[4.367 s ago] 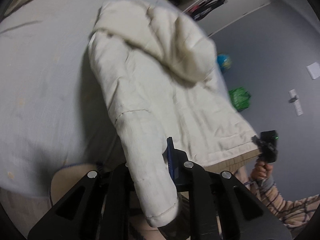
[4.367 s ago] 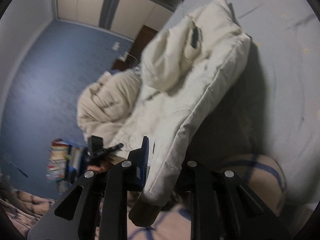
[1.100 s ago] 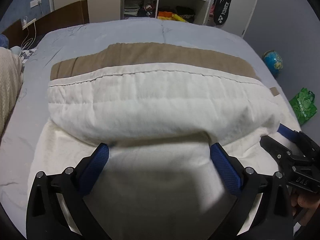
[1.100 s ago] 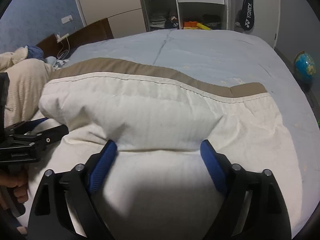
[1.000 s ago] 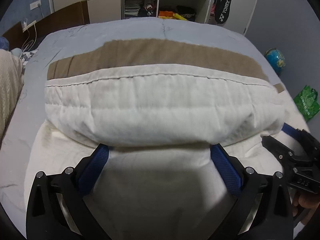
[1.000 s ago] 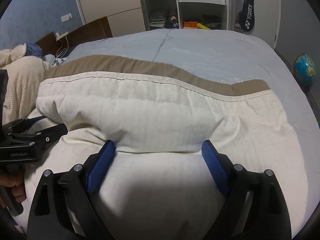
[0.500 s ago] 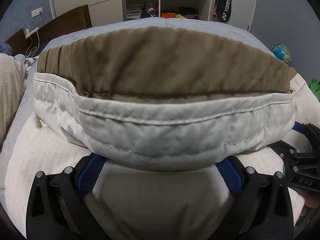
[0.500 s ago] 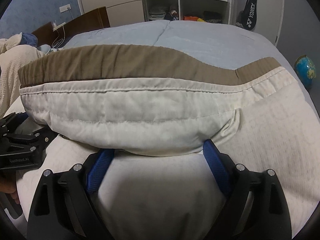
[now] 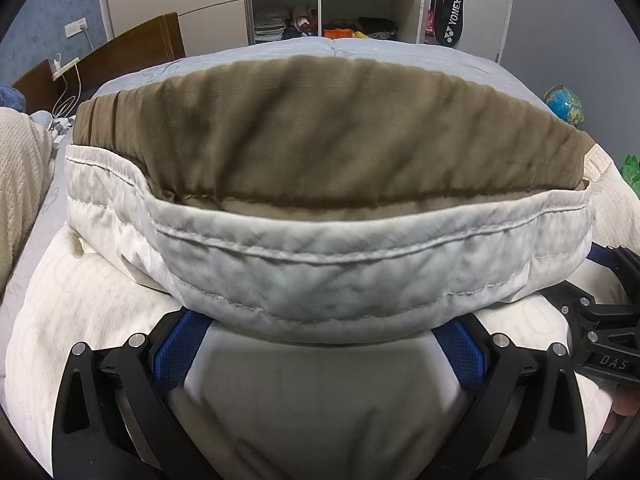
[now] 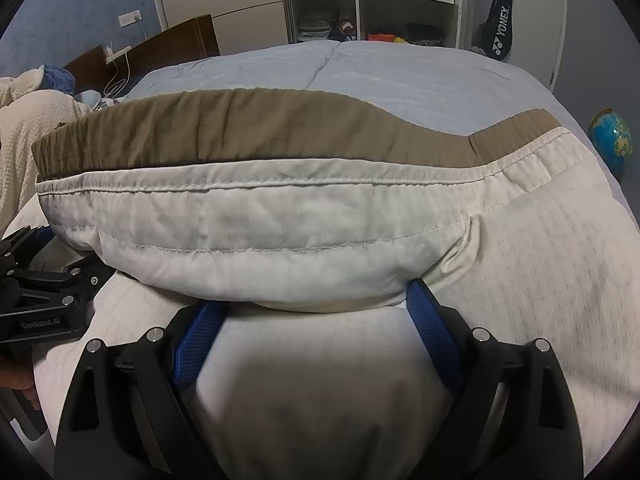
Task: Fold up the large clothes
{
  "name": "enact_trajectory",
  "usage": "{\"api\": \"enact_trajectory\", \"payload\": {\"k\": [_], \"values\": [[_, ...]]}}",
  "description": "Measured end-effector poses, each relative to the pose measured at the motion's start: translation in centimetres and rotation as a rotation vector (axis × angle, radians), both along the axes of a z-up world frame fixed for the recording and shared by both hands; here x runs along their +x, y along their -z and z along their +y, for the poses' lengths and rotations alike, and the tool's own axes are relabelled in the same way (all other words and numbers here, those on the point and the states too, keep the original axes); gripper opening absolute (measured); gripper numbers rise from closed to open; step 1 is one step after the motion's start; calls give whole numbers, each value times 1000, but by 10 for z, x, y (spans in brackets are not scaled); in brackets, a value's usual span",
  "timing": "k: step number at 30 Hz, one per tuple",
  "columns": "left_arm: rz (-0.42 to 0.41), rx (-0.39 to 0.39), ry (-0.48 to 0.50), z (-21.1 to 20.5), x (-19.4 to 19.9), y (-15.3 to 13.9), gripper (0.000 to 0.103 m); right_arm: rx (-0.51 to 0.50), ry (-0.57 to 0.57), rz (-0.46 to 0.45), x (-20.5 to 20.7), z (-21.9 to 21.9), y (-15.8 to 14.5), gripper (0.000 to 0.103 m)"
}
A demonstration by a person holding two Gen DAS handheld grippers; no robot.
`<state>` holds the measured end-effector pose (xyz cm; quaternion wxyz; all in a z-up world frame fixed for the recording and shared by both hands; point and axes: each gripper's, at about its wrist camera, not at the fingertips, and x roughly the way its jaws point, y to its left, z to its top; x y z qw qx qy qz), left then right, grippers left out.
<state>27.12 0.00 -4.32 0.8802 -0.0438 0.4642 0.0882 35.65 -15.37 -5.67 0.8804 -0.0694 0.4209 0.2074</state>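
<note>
A large cream padded jacket (image 9: pixel 320 264) with a brown lining (image 9: pixel 320 132) lies folded on the bed; it also shows in the right wrist view (image 10: pixel 260 240). My left gripper (image 9: pixel 320 352) is wide open, its blue pads (image 9: pixel 178 350) pushed under the folded hem edge. My right gripper (image 10: pixel 320 328) is wide open too, its blue pads (image 10: pixel 434 328) under the same edge. The hem hangs over both sets of fingertips and hides them. The right gripper also shows at the right edge of the left wrist view (image 9: pixel 600 336), the left gripper at the left edge of the right wrist view (image 10: pixel 40 292).
The jacket lies on a light blue bed (image 10: pixel 400 76). A cream knit garment (image 10: pixel 24 128) is piled at the left. A brown headboard (image 9: pixel 132 52), open wardrobe shelves (image 9: pixel 320 8) and a racket bag (image 10: pixel 500 28) stand beyond. A globe (image 10: pixel 612 140) sits on the right.
Both grippers have let go of the sleeves and opened wide. The hem edge has risen and rolled toward the cameras, showing more brown lining and covering the fingertips.
</note>
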Motion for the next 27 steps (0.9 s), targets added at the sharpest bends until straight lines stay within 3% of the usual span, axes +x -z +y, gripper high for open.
{"api": "enact_trajectory", "payload": {"k": [6,9,14,18,22,27], "values": [[61,-91,31,15,9,-18,97,17,-23,30,2,-4,-14,86],[24,-125,44,25,8,-40,96,32,-37,2,0,-6,-31,86],[-86,-77,49,38,15,-72,97,100,-42,-97,3,-6,-63,86],[-35,-28,16,50,40,-65,98,120,0,-51,30,1,-65,86],[38,-142,-2,70,59,-44,98,82,20,25,60,10,-56,90],[12,-310,-8,98,45,-46,97,204,25,85,63,-16,-63,90]]}}
